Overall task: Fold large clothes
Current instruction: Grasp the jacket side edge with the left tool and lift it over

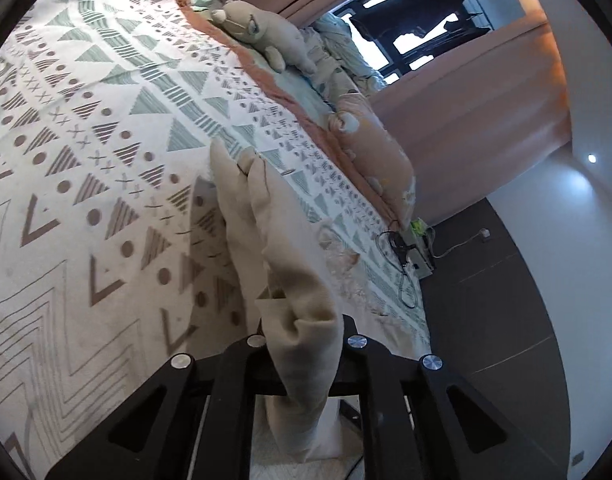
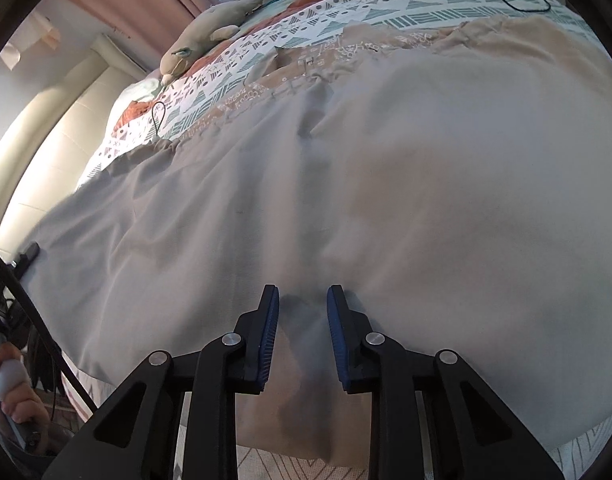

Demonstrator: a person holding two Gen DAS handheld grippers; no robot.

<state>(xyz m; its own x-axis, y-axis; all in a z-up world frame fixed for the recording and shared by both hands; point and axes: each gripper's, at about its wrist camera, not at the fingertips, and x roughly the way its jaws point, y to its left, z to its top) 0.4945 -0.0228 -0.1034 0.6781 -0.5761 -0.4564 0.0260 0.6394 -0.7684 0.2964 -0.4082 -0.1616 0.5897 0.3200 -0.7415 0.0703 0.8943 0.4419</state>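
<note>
Both wrist views close, sharing bedspread [image 1: 105,128]

one beige garment [image 2: 386,200], one plush toy [image 1: 257,28], two tools [image 1: 301,344] [image 2: 301,312], one patterned bedspread [image 1: 85,120]

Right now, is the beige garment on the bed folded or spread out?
Mostly spread: the beige garment lies wide across the patterned bedspread. One bunched edge is pinched in the left gripper.

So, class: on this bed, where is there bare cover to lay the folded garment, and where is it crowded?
Free: the patterned bedspread between the lifted beige garment in the left gripper and the bed's far side. Crowded: the head end, with a plush toy and pillow, and the black cable by the edge. The garment covers the space ahead of the open right gripper.
</note>
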